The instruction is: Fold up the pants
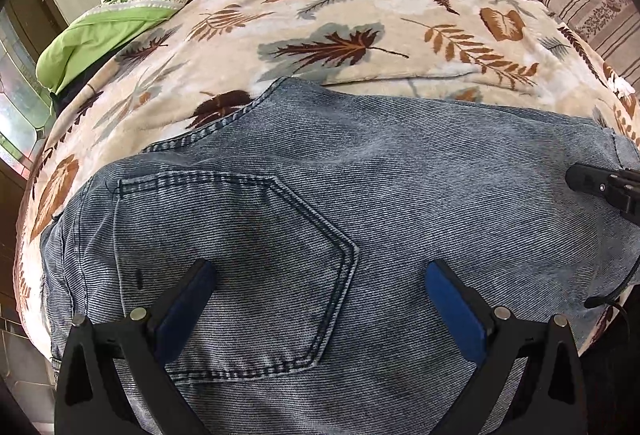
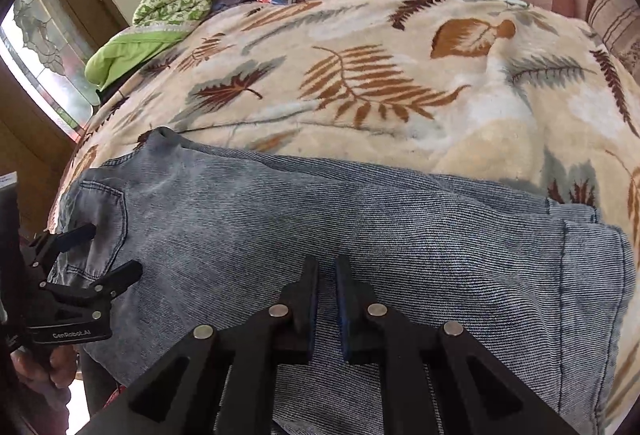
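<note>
two grippers above folded pants [image 1: 320,195] on a leaf-print blanket [image 1: 360,35].
left gripper [image 1: 320,275] gapes empty; right gripper [image 2: 327,275], at 3 o'clock, nearly closed, empty: snagging could undo the fold.

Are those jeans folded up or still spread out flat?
Folded, at least once: the jeans show stacked denim layers at their right end, lying on the leaf-print blanket.
</note>
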Available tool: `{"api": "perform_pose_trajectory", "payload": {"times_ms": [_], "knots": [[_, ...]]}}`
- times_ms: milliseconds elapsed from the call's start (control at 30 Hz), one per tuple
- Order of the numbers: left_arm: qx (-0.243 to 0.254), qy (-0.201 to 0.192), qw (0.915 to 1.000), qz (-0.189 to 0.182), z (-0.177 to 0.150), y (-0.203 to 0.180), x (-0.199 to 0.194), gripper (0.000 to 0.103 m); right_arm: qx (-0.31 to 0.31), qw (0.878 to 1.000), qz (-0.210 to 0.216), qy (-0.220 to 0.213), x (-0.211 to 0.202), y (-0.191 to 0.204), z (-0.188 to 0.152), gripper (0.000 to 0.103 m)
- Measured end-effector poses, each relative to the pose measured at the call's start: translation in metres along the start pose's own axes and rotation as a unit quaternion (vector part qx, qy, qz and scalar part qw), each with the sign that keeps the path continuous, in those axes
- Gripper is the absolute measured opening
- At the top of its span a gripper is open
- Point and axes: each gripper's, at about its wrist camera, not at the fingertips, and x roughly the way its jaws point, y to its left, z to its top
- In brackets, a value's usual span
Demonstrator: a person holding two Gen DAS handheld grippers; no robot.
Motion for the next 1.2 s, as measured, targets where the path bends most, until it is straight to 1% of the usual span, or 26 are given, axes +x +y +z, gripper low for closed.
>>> {"api": "perform_pose_trajectory", "payload": {"times_ms": [200,500,700,800,933,1000,1100,1133,1200], "knots": [[-0.003,-0.002,1.0,-0.003,-0.001,0.001,0.004,0.103,0.004,1.0,0.003,0.001,0.005,-0.002,0.004,0.011],[-0.01,-0.02,0.9996,-0.017,-0.006,0.005,0.005,0.103,0.011,1.0,0.006,-0.004,0.01,-0.003,0.007,0.011],[-0.009,-0.037,0.9992,-0.012,-0.011,0.002,0.005,0.103,0.009,1.0,0.001,-0.004,0.009,-0.002,0.007,0.012],[-0.008,-0.027,0.9995,-0.012,-0.009,0.003,0.006,0.103,0.003,1.0,-0.007,-0.003,0.008,0.002,0.005,0.012],[-0.022,0.001,0.9996,-0.018,-0.002,0.008,0.004,0.103,-0.011,1.0,-0.009,-0.003,0.007,0.003,0.002,0.013],[-0.031,-0.015,0.9994,-0.009,0.001,0.013,-0.007,0.103,-0.005,1.0,0.0,-0.002,0.006,0.0,0.002,0.013],[-0.031,-0.059,0.9977,0.013,0.006,0.021,-0.032,0.103,0.0,1.0,0.006,-0.001,0.004,-0.003,0.001,0.013],[-0.031,-0.067,0.997,0.024,0.008,0.026,-0.038,0.103,0.001,1.0,0.005,-0.001,0.003,-0.003,0.001,0.013],[-0.042,-0.071,0.9957,0.042,0.01,0.041,-0.045,0.103,0.0,1.0,0.001,-0.001,0.001,-0.002,0.001,0.013]]}}
